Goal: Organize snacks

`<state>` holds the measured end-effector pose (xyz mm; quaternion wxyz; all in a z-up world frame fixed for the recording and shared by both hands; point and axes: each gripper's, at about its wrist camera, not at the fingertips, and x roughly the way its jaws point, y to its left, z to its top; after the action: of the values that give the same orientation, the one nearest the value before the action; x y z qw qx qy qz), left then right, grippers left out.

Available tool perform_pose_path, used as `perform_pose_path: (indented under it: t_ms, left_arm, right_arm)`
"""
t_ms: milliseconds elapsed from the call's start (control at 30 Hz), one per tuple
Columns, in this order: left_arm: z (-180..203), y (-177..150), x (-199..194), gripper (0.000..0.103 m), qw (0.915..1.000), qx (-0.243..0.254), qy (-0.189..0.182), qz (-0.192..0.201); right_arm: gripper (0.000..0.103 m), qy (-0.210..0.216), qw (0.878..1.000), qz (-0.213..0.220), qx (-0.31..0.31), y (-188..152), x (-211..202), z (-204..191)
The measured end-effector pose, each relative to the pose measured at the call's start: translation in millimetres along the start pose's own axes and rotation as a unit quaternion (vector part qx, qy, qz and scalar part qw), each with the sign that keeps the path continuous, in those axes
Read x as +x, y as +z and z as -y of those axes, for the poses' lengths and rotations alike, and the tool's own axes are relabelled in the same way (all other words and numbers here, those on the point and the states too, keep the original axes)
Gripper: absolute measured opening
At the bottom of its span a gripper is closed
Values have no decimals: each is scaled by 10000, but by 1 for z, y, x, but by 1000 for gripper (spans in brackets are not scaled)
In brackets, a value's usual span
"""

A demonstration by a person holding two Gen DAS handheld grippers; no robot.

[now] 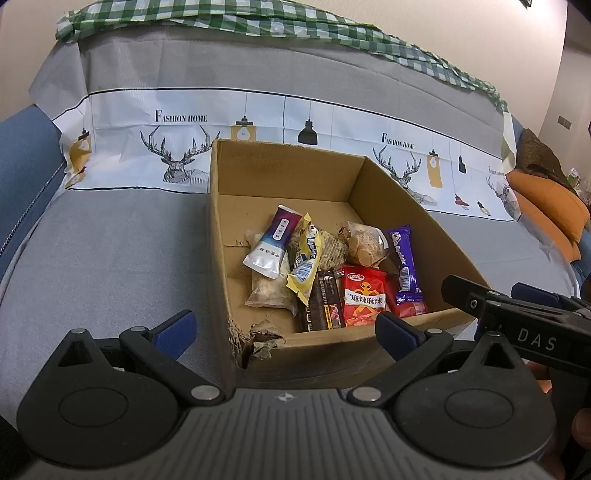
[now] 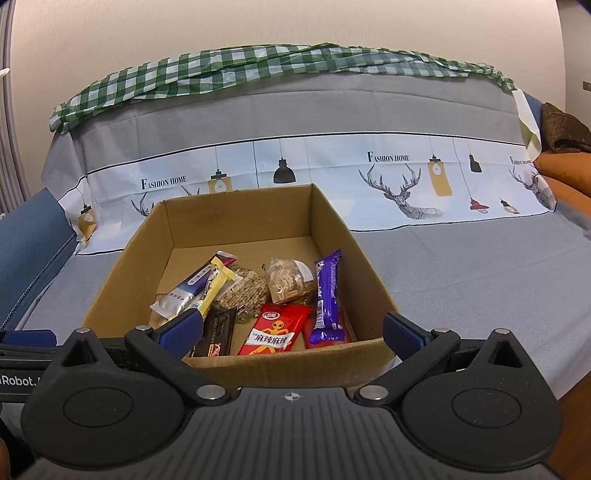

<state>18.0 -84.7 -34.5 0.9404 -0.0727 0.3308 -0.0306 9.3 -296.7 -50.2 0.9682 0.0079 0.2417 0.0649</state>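
Note:
An open cardboard box point(image 1: 406, 206) point(image 2: 122, 258) stands on a grey sofa seat and holds several snacks: a red spicy-strip packet point(image 1: 364, 295) point(image 2: 275, 330), a purple bar point(image 1: 404, 264) point(image 2: 328, 295), a yellow bar point(image 1: 308, 266) point(image 2: 218, 288), a white-and-purple pouch point(image 1: 273, 242) point(image 2: 184, 293), a dark brown bar point(image 1: 325, 306) point(image 2: 216, 334) and clear biscuit bags point(image 1: 365, 242) point(image 2: 286, 282). My left gripper point(image 1: 286, 330) is open and empty at the box's near, torn corner. My right gripper point(image 2: 291, 332) is open and empty over the box's near wall; it also shows in the left wrist view point(image 1: 480, 299).
The sofa's grey printed cover point(image 1: 110, 240) point(image 2: 461, 266) runs on both sides of the box. A green checked cloth point(image 1: 236, 18) point(image 2: 258, 64) lies along the backrest. An orange cushion point(image 1: 550, 210) and a brown cloth point(image 2: 565, 127) sit at the right end.

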Motion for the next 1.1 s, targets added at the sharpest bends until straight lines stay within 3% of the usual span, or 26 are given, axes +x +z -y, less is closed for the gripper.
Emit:
perform_pose_path:
  t_ms: [1100]
  left_arm:
    - [1,1,-3,103,9999,33,-67,112]
  right_arm:
    - [102,9,10000,18,43,2,-1,1]
